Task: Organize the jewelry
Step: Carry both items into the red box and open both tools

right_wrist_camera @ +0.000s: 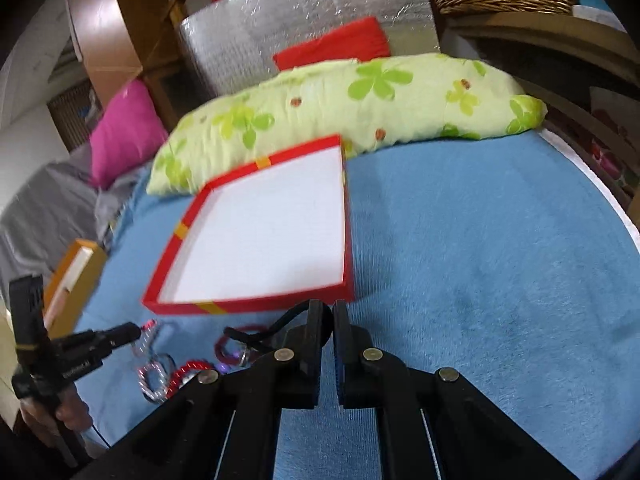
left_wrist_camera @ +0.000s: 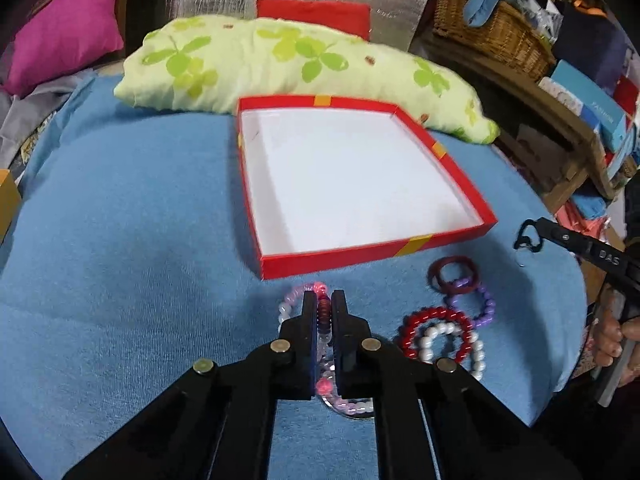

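Note:
A red box (left_wrist_camera: 376, 254) with a bare white inside sits on the blue cloth; it also shows in the right wrist view (right_wrist_camera: 248, 304). My left gripper (left_wrist_camera: 324, 300) is shut on a pink and white bead bracelet (left_wrist_camera: 324, 386), just in front of the box. Red (left_wrist_camera: 436, 314), white (left_wrist_camera: 430, 344), purple (left_wrist_camera: 486, 308) and dark maroon (left_wrist_camera: 454, 276) bracelets lie to its right. My right gripper (right_wrist_camera: 328, 308) is shut on a black cord loop (right_wrist_camera: 256, 334), held above the cloth near the box's front corner; the loop shows in the left wrist view (left_wrist_camera: 528, 236).
A green flowered pillow (left_wrist_camera: 280, 64) lies behind the box. A pink cushion (left_wrist_camera: 64, 28) is at far left, a wicker basket (left_wrist_camera: 492, 32) at far right. An orange box (right_wrist_camera: 72, 280) stands at the cloth's left edge.

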### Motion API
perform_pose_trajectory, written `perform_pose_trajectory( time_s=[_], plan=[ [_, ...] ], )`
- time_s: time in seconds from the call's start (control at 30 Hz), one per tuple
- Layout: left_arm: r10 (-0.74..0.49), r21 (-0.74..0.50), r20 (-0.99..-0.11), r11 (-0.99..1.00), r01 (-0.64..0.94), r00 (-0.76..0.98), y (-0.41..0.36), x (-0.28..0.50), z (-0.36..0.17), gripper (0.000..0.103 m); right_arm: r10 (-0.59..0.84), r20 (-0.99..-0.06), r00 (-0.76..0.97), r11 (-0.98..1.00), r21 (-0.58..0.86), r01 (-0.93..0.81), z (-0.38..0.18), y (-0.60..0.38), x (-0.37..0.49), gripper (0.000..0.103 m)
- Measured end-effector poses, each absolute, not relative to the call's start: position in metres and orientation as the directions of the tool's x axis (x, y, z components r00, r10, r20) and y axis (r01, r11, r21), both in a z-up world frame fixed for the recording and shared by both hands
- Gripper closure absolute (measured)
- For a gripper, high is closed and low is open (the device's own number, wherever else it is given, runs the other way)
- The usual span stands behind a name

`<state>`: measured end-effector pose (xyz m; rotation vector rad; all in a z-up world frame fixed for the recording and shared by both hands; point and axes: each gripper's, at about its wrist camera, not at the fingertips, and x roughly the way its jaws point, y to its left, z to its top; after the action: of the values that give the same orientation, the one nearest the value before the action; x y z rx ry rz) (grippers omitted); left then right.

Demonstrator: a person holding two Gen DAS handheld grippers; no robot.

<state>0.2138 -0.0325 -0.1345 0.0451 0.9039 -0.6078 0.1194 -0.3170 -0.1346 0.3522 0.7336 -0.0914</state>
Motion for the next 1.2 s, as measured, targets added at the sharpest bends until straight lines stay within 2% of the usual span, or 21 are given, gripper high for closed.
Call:
perform_pose_trajectory(
  time_s=[0.27,0.43,0.53,0.8,0.87,0.93,0.97,1.2],
  plan=[
    [-0.56,-0.258,-0.658,0.796,0.548,0.503,-0.037,0.218,-0.1,0.096,0.071,-0.614,0.786,0.919,0.346,0.187,-0.121,-0.309,0.138,0.098],
    [-0.556,-0.26,-0.652,0.803,0.536,0.516,-0.061,0.244,-0.1,0.096,0.066,-0.628,0.775,0.916,0.346,0.203,-0.125,-0.3,0.167,0.097],
    [-0.521,-0.219,-0.652,0.825,0.522,0.551,-0.074,0.258,-0.103,0.096,0.055,-0.644,0.763,0.919,0.332,0.214,-0.132,-0.297,0.185,0.097],
    [-0.456,-0.164,-0.706,0.85,0.501,0.542,-0.093,0.281,-0.123,0.095,0.043,-0.719,0.694,0.932,0.278,0.231,-0.16,-0.29,0.228,0.096],
    [-0.444,-0.151,-0.709,0.855,0.497,0.547,-0.093,0.282,-0.123,0.087,0.04,-0.734,0.678,0.934,0.269,0.236,-0.164,-0.29,0.233,0.094],
    [-0.433,-0.133,-0.704,0.859,0.494,0.564,-0.092,0.279,-0.122,0.055,0.034,-0.746,0.665,0.933,0.262,0.246,-0.165,-0.291,0.235,0.084],
    [-0.425,-0.114,-0.693,0.863,0.493,0.583,-0.091,0.275,-0.12,0.05,0.04,-0.747,0.664,0.93,0.271,0.249,-0.164,-0.292,0.235,0.082],
    [-0.365,-0.044,-0.683,0.885,0.463,0.633,-0.072,0.259,-0.113,0.047,0.06,-0.695,0.717,0.915,0.325,0.238,-0.141,-0.302,0.207,0.08]
  ],
)
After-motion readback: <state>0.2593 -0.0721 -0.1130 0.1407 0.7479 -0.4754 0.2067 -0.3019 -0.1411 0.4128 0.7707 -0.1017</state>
